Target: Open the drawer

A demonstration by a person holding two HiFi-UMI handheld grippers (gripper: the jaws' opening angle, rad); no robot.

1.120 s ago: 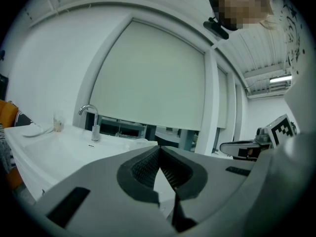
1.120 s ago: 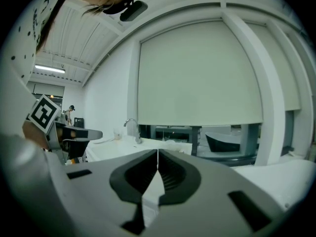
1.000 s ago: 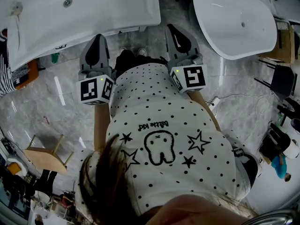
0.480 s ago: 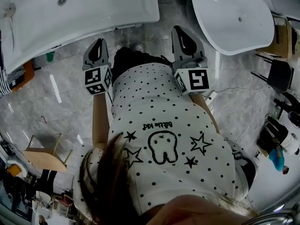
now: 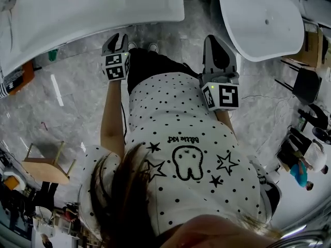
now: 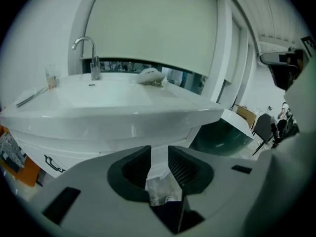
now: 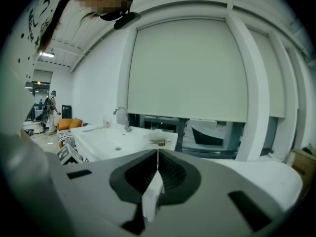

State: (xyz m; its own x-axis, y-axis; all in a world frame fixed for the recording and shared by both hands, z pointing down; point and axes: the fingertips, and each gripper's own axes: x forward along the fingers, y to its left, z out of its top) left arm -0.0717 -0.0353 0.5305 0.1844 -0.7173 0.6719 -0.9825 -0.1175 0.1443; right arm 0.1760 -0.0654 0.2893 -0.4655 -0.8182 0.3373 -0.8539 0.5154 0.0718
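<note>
**Squarely facing the counter: left jaws parted, right jaws closed**

Seen from the head view, the person in a white dotted shirt (image 5: 181, 138) stands on a grey marble floor (image 5: 67, 97). The white counter (image 5: 103, 9) with its sunken basin lies at 11 o'clock. A white bathtub (image 5: 258, 19) lies at 1 o'clock, and a small wooden stool (image 5: 46, 167) stands well apart at 8 o'clock.

The left hand-held gripper (image 6: 159, 152) points at the counter's near edge. Its jaws have just been opening and now stand a narrow gap apart, with nothing between the pads. Through the gap only floor and the counter's underside show.

In the left gripper view a chrome tap (image 6: 89, 53) rises at 10 o'clock. A crumpled white cloth (image 6: 150, 75) lies on the counter at 12 o'clock.

Which part is the drawer cannot be told for certain. The white front (image 6: 79, 144) below the counter's rim sits at 8 o'clock, just beyond the left jaws and not touched by them.

The right hand-held gripper (image 7: 157, 154) is held level at the person's right side, near the bathtub. Its jaws are pressed together and hold nothing.
</note>
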